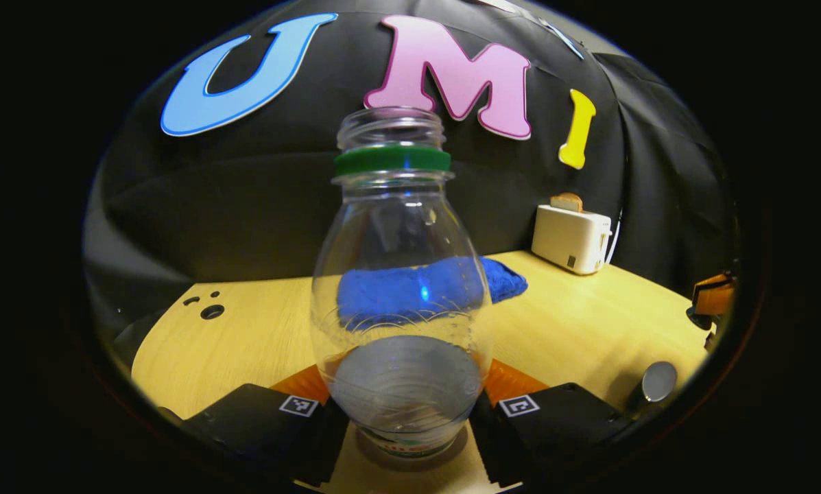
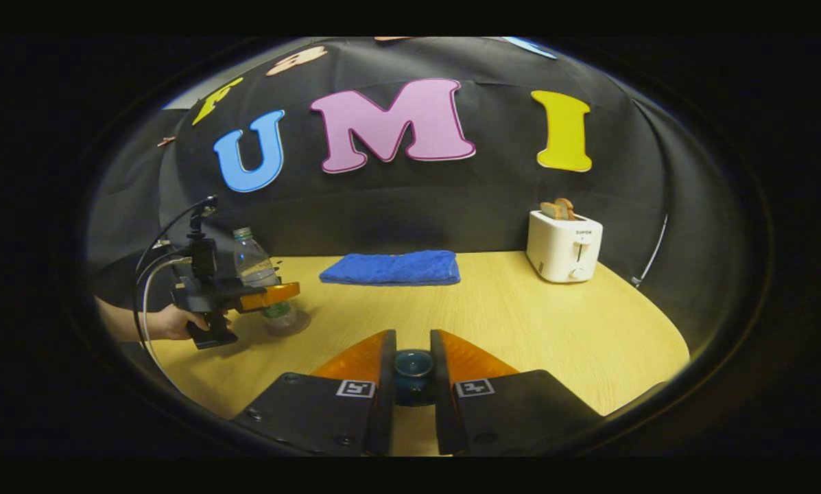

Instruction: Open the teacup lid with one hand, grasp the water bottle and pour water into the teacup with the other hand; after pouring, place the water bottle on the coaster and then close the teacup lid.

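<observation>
Left tongs (image 1: 407,412): fingers pinching the lower body of the uncapped, nearly empty water bottle (image 1: 400,288), which stands upright on the desk (image 1: 245,329) over a round grey coaster (image 2: 293,324). Right tongs (image 2: 412,384): fingers close either side of a small dark teal teacup lid (image 2: 413,367); whether they press it, cannot tell. Beyond the bottle: folded blue towel (image 2: 391,267), then white toaster (image 2: 564,245) to the towel's right.
</observation>
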A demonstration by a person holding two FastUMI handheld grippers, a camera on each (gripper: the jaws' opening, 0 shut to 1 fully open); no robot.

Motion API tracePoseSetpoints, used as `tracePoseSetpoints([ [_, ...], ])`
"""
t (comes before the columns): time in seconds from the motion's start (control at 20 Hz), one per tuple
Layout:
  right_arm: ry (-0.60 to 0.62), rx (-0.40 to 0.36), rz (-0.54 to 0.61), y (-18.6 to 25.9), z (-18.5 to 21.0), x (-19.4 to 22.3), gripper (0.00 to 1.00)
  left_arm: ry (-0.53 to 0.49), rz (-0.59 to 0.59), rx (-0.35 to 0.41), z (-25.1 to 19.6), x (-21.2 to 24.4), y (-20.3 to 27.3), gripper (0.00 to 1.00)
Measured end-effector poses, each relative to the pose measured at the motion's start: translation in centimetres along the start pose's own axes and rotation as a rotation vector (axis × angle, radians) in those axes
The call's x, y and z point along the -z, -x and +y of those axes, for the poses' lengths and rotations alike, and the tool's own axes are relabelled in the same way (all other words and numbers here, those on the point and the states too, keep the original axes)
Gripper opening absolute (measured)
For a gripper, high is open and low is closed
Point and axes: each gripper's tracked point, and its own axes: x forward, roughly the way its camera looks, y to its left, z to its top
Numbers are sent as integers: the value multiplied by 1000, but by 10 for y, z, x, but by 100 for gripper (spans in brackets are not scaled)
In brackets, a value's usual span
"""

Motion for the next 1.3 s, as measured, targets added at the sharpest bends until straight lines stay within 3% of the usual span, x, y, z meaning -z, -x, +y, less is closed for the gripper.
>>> tracePoseSetpoints([
  [0.25, 22, -3, -7, 5, 2, 1, 28, 27, 5, -14, -4, 7, 1, 84],
  [0.4, 20, -3, -3, 6, 2, 3, 28, 18, 16, -4, -8, 5, 6, 97],
  [0.95, 26, -26, -29, 7, 13, -2, 28, 53, 125, -32, -9, 47, 55, 98],
  [1.3, 29, -98, -121, -8, 40, 10, 27, 134, 133, -64, -18, 58, 136, 98],
])
